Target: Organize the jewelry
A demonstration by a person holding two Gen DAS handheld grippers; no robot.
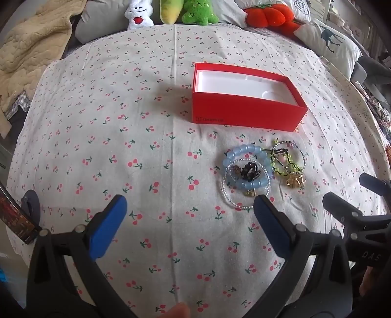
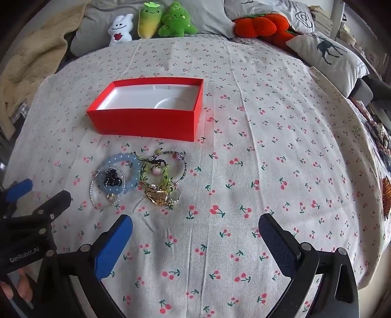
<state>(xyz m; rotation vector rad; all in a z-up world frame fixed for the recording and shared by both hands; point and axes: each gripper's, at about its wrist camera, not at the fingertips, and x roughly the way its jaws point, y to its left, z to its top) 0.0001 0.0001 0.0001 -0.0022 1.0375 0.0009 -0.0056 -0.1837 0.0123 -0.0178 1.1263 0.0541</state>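
Both my left gripper (image 1: 189, 210) and right gripper (image 2: 195, 228) gape empty, and the tangled heap of beaded bracelets (image 2: 136, 179) could drag out together, missing the open red cardboard box (image 2: 146, 122).

Surface: bed (image 2: 268, 151), covered by a pale sheet printed with small cherries.
Box: open red box (image 2: 146, 122) with a white inside, lying on the sheet.
Jewelry: a heap of bracelets and rings (image 2: 136, 178), just in front of the box.
Far edge: plush toys (image 2: 156, 22) and pillows (image 2: 327, 53).
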